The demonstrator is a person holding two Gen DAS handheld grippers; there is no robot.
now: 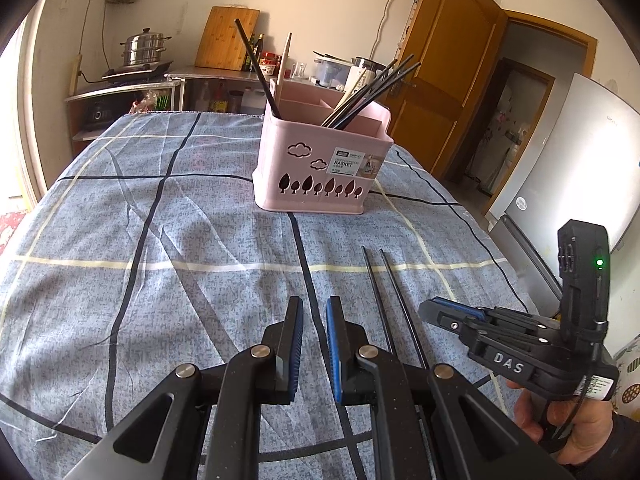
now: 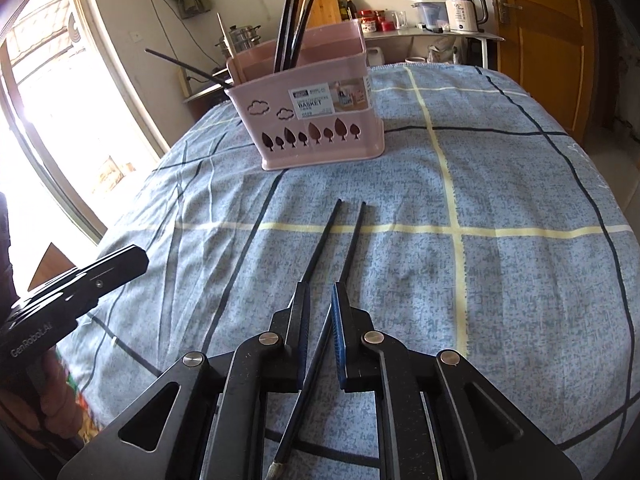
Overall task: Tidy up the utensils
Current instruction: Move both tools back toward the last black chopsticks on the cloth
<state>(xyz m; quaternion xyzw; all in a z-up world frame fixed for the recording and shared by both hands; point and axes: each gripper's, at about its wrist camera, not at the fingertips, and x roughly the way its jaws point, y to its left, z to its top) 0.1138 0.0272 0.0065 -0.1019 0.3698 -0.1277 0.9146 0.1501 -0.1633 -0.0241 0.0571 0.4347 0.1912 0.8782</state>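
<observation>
A pink utensil basket (image 1: pixel 320 160) stands on the blue checked tablecloth and holds several black chopsticks (image 1: pixel 372 92); it also shows in the right wrist view (image 2: pixel 316 120). Two black chopsticks (image 1: pixel 390 300) lie side by side on the cloth in front of it. In the right wrist view these chopsticks (image 2: pixel 338 248) run under and between the fingers of my right gripper (image 2: pixel 320 294), whose jaws stand slightly apart above them, not clamped. My left gripper (image 1: pixel 313 306) is open and empty, left of the chopsticks. The right gripper (image 1: pixel 436 312) shows at the right of the left wrist view.
The table's right edge drops off near a white fridge (image 1: pixel 560 168) and a wooden door (image 1: pixel 448 60). A counter with a steamer pot (image 1: pixel 144 50), cutting board (image 1: pixel 228 36) and kettle (image 2: pixel 464 10) stands behind the table. A bright window (image 2: pixel 60 120) is at the left.
</observation>
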